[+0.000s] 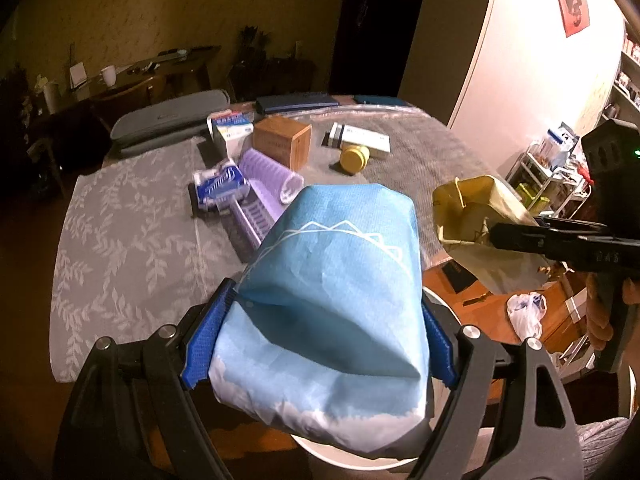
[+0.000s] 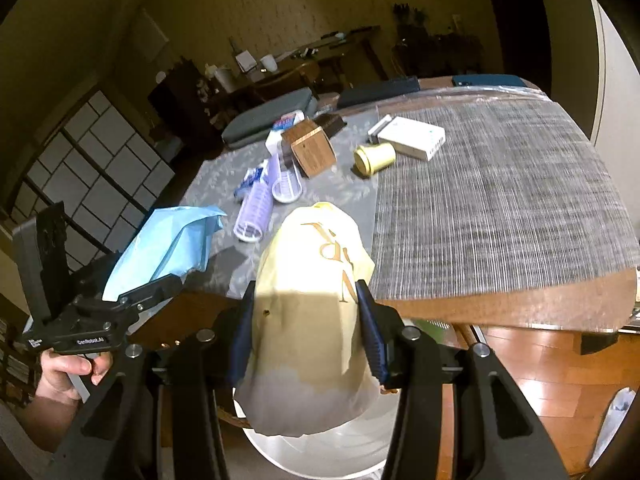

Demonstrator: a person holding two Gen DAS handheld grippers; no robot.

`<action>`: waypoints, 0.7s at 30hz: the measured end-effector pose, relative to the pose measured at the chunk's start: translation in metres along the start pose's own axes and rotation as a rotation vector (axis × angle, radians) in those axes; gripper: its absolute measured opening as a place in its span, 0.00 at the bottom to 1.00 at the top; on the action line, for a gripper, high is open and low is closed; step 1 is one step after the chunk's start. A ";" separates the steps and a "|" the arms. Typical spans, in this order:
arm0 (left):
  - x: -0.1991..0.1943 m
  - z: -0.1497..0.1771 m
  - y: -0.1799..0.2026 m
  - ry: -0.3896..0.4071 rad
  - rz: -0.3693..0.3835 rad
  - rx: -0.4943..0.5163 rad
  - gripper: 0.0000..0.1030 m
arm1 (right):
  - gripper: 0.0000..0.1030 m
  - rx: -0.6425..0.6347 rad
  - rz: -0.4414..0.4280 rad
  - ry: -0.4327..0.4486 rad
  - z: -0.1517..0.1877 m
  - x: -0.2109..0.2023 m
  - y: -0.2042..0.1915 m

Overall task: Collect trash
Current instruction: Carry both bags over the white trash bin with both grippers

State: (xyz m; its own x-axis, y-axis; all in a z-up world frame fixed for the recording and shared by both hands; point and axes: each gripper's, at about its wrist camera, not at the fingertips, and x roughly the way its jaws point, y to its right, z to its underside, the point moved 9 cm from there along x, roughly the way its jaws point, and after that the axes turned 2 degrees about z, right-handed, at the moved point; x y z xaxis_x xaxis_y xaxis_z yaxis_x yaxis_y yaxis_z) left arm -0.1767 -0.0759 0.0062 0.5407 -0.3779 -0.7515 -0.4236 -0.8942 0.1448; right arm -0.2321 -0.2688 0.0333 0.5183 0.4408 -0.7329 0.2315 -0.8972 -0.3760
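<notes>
My left gripper [image 1: 320, 340] is shut on a light blue paper bag [image 1: 332, 280], its blue pads pressing both sides. My right gripper [image 2: 308, 332] is shut on a crumpled pale yellow paper bag [image 2: 312, 312]. Both bags hang over a round white bin [image 2: 320, 452], whose rim [image 1: 344, 458] shows under the blue bag. In the left wrist view the right gripper [image 1: 520, 236] holds the yellow bag [image 1: 472, 216] at the right. In the right wrist view the left gripper [image 2: 156, 286] grips the blue bag [image 2: 168, 248] at the left, held by a hand [image 2: 68, 368].
The table [image 2: 500, 304] ahead carries a purple plastic rack [image 1: 260, 184], a wooden box [image 1: 282, 142], a yellow-lidded jar [image 1: 354, 158], white boxes [image 1: 360, 136] and a blue pack [image 1: 220, 188]. A white plastic bag [image 1: 526, 314] lies on the wooden floor at the right.
</notes>
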 end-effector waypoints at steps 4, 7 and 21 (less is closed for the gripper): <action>0.002 0.013 0.007 -0.025 -0.004 0.004 0.81 | 0.45 -0.005 0.006 -0.028 0.015 0.002 -0.002; 0.003 0.023 0.012 -0.042 -0.008 0.011 0.81 | 0.45 -0.012 0.011 -0.055 0.027 0.005 -0.004; 0.016 0.068 0.030 -0.147 -0.002 0.045 0.81 | 0.45 -0.037 0.026 -0.152 0.066 0.024 -0.003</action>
State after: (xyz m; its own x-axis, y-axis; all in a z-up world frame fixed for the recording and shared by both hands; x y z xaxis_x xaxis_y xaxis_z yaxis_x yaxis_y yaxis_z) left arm -0.2302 -0.0927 -0.0451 0.4309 -0.3335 -0.8385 -0.4566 -0.8820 0.1162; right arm -0.2746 -0.2534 -0.0205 0.3947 0.4136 -0.8205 0.2510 -0.9075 -0.3368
